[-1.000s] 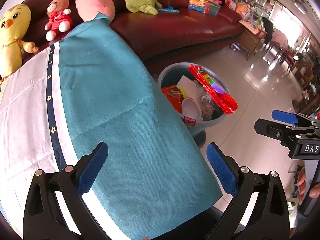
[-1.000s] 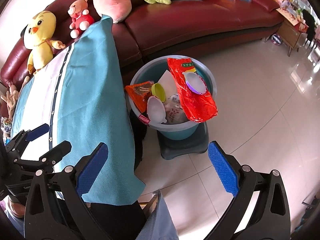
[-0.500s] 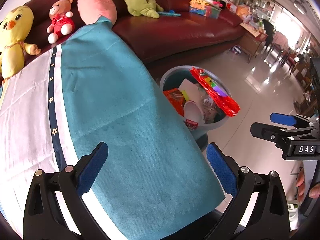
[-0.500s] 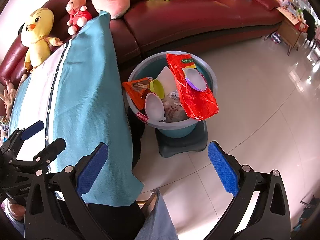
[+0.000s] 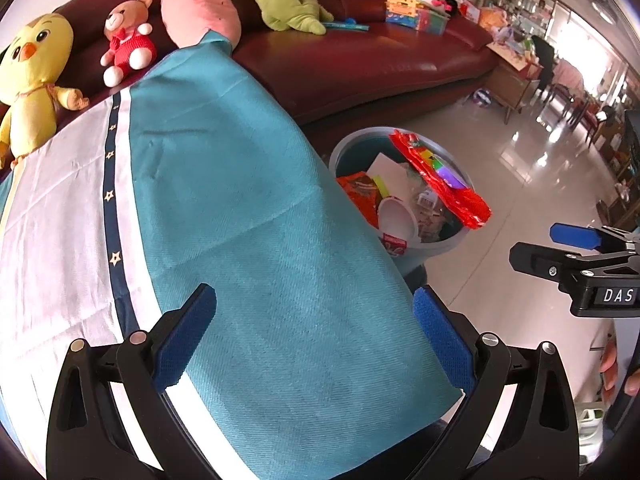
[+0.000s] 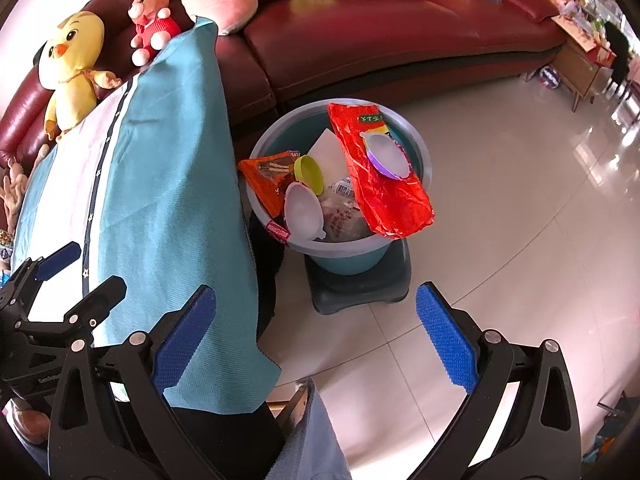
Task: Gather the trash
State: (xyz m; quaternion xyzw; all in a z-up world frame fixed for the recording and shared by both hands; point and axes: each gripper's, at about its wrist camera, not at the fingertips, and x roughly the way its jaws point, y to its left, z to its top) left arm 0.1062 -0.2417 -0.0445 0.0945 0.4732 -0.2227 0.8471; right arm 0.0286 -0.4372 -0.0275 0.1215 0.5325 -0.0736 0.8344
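A grey-blue bin (image 6: 424, 164) (image 5: 352, 144) stands on a dark stool (image 6: 360, 300) beside the table. It is heaped with trash: a red wrapper (image 6: 380, 176) (image 5: 440, 180) draped over its rim, an orange snack bag (image 6: 268, 176), a green cup (image 6: 310, 174) and white plastic cups (image 6: 302, 212). My left gripper (image 5: 314, 340) hangs open over the teal tablecloth (image 5: 240, 220), holding nothing. My right gripper (image 6: 316, 340) is open above the floor, in front of the bin, also holding nothing. The left gripper (image 6: 76, 272) shows at the left edge of the right wrist view.
A dark red sofa (image 6: 400, 32) runs behind the table and bin, with plush toys (image 5: 32, 76) and boxes (image 5: 416, 16) on it. Glossy tiled floor (image 6: 520, 200) spreads to the right. A person's trouser leg (image 6: 304, 440) is at the bottom.
Both grippers have drawn back and risen slightly, so the bin sits a little farther off in both views. Both stay open with nothing in them.
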